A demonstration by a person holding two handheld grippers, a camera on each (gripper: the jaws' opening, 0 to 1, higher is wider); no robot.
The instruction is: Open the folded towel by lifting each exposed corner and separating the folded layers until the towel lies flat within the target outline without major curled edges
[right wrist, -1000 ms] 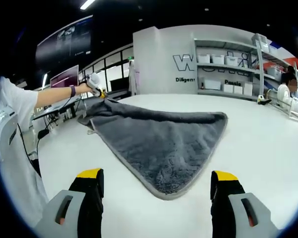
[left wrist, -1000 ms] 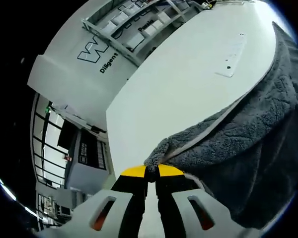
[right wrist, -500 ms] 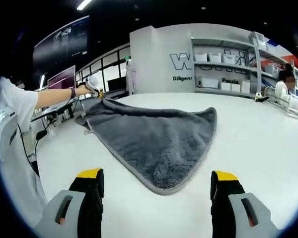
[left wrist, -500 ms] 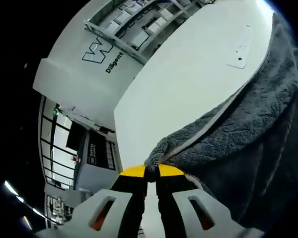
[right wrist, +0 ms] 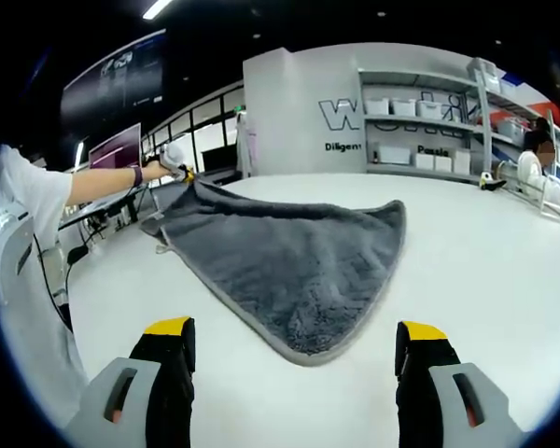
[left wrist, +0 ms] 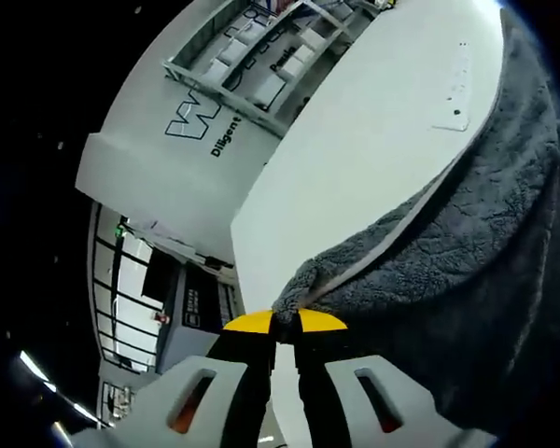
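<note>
A dark grey towel (right wrist: 289, 257) with a pale hem lies spread on the white table (right wrist: 467, 271), one pointed corner toward me. My left gripper (left wrist: 285, 327) is shut on a far corner of the towel (left wrist: 294, 297), lifting it off the table; in the right gripper view that gripper (right wrist: 175, 159) shows at the far left, held by a person's outstretched arm. The raised cloth (left wrist: 467, 271) hangs away to the right of the jaws. My right gripper (right wrist: 294, 359) is open, its yellow-tipped jaws wide apart just short of the towel's near corner, holding nothing.
Shelving with white bins (right wrist: 420, 112) stands behind the table against a wall with lettering. A small white label (left wrist: 455, 89) lies on the table beyond the towel. A person's sleeve (right wrist: 23, 196) is at the left. Bare tabletop surrounds the towel.
The far right corner of the towel has slid inward, making the spread narrower. The left gripper stays shut on its corner, and its view has rolled slightly.
</note>
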